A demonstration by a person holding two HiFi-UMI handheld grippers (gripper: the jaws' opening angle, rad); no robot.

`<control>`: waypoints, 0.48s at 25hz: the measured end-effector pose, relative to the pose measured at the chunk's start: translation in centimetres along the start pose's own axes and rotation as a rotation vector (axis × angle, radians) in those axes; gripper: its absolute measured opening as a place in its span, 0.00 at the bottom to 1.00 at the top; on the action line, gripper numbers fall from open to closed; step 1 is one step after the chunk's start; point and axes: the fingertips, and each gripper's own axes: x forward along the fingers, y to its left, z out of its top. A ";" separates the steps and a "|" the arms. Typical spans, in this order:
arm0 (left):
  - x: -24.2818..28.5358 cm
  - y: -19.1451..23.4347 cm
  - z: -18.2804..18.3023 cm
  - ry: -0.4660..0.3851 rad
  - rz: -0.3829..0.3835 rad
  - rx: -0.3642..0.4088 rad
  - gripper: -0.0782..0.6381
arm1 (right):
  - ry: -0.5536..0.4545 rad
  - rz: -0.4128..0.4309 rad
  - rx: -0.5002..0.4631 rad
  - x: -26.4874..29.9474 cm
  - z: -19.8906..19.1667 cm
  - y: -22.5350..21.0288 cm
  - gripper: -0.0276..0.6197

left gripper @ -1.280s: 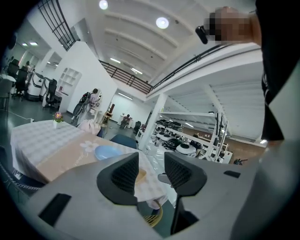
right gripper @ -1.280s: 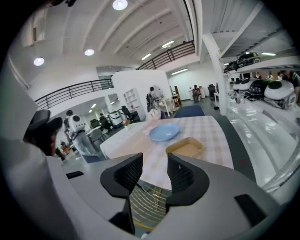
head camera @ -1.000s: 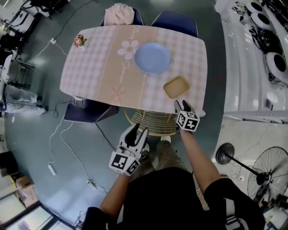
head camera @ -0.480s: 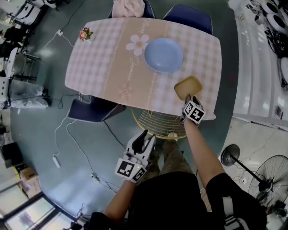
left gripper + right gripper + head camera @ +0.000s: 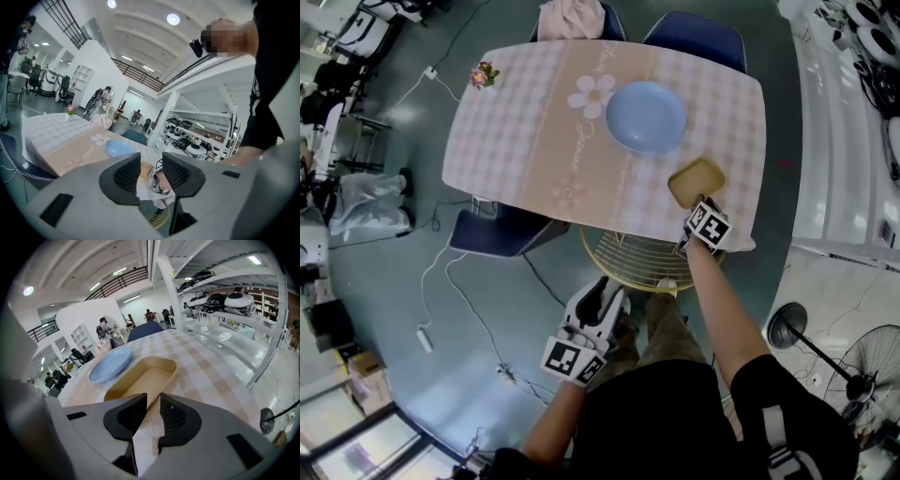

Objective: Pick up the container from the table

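In the head view, I am seeing the tan container [image 5: 696,182] sitting on the table [image 5: 516,150] at the centre right of the frame, close to the near edge, with the blue plate [image 5: 647,115] just above and to the left of it. My right gripper [image 5: 698,206] is reaching onto the container's near end, while the left gripper [image 5: 604,292] is hanging off the table at lower centre, well apart from everything.

In the left gripper view, its jaws are standing spread with nothing between them, so I am expecting no trouble there.

In the right gripper view, the jaws are closing with the container's [image 5: 145,376] near wall running into the narrow gap between them. As far as I can judge, the pads are not pressing on it yet. The wall is looking thin and is entering the gap at a slant, so I am worrying that it buckles or slips out and the far end sags once lifted. If the closing jaws push it, the container could slide toward the plate [image 5: 111,364].
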 end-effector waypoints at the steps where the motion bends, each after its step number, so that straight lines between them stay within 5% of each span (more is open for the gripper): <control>1: -0.1 0.0 -0.1 0.001 0.000 0.000 0.28 | 0.003 0.003 0.012 0.0 0.0 0.0 0.16; 12: -1.5 -0.5 -0.8 -0.006 0.011 -0.007 0.28 | 0.122 -0.004 0.207 0.8 -1.3 0.2 0.17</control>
